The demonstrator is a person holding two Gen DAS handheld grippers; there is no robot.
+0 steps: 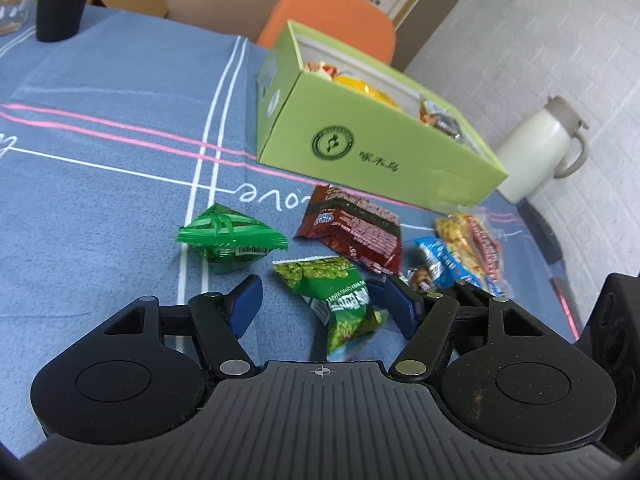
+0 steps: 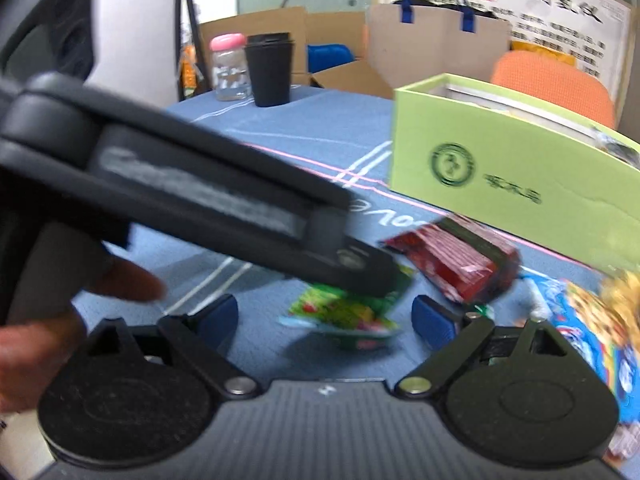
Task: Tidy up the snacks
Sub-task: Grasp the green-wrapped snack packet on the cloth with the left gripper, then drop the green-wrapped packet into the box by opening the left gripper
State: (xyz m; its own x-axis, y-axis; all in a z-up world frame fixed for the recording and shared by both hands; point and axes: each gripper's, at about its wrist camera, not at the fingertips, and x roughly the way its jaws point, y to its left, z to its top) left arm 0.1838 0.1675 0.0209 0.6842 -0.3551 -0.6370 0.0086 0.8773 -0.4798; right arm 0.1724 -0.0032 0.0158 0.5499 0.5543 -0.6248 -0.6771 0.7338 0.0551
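Left hand-held gripper (image 1: 320, 300) hovers low over the surface (image 1: 100, 208), which is covered by a blue cloth with white and pink lines, and its blue-padded jaws stand partly apart with the green pea snack packet (image 1: 336, 308) lying between them; the pads do not press on it, and a gap shows on the left side. That packet's long axis runs from its serrated top edge, farther from the camera and to the left, down toward the gripper body and to the right, where its lower end blurs. Just beyond it lies a dark red snack packet (image 1: 354, 232), slanted with its long axis running from upper left to lower right, and to the left sits a green pyramid-shaped packet (image 1: 230, 238). To the right a blue packet (image 1: 444, 264) and a yellow-and-red packet (image 1: 470, 248) lie side by side near the cloth's edge. Behind them all stands the open light green box (image 1: 372, 148), already holding several wrapped snacks. The right hand-held gripper (image 2: 324, 316) is wide open and holds nothing; in its blurred view the left tool crosses diagonally in front, with the green packet on the cloth ahead of its jaws and the red packet (image 2: 456, 264) beyond to the right.
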